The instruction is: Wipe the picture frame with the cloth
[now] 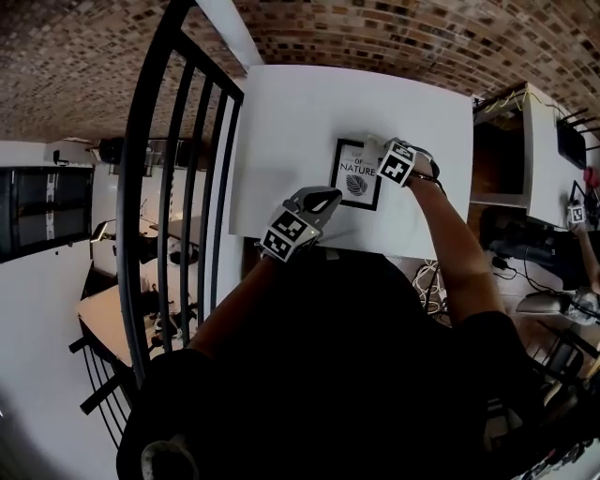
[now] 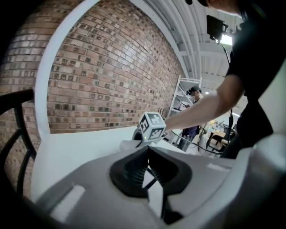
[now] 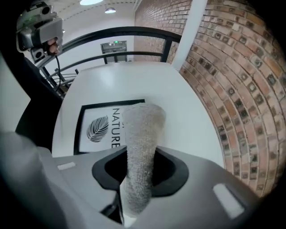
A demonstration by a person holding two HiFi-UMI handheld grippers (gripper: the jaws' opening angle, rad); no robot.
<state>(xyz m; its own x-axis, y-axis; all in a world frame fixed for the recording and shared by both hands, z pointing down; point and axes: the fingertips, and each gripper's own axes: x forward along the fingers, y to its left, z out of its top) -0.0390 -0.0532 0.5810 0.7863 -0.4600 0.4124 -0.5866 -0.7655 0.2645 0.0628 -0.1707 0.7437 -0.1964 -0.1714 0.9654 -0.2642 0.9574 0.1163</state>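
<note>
A black picture frame (image 1: 356,176) with a leaf print and the word NATURE lies flat on the white table (image 1: 281,122). My right gripper (image 1: 384,156) is at the frame's far right corner, shut on a grey-white cloth (image 3: 142,147). In the right gripper view the cloth sticks out from the jaws over the frame (image 3: 100,129). My left gripper (image 1: 323,200) sits at the frame's near left edge. Its jaws look closed on a thin pale panel with a dark rim, apparently the frame's edge (image 2: 149,192). The right gripper's marker cube (image 2: 152,126) shows ahead in the left gripper view.
A black metal railing (image 1: 178,187) runs along the table's left side, and a brick wall (image 1: 375,28) stands behind it. A desk with cables (image 1: 506,141) is at the right. A person (image 2: 193,91) stands far off by a white shelf.
</note>
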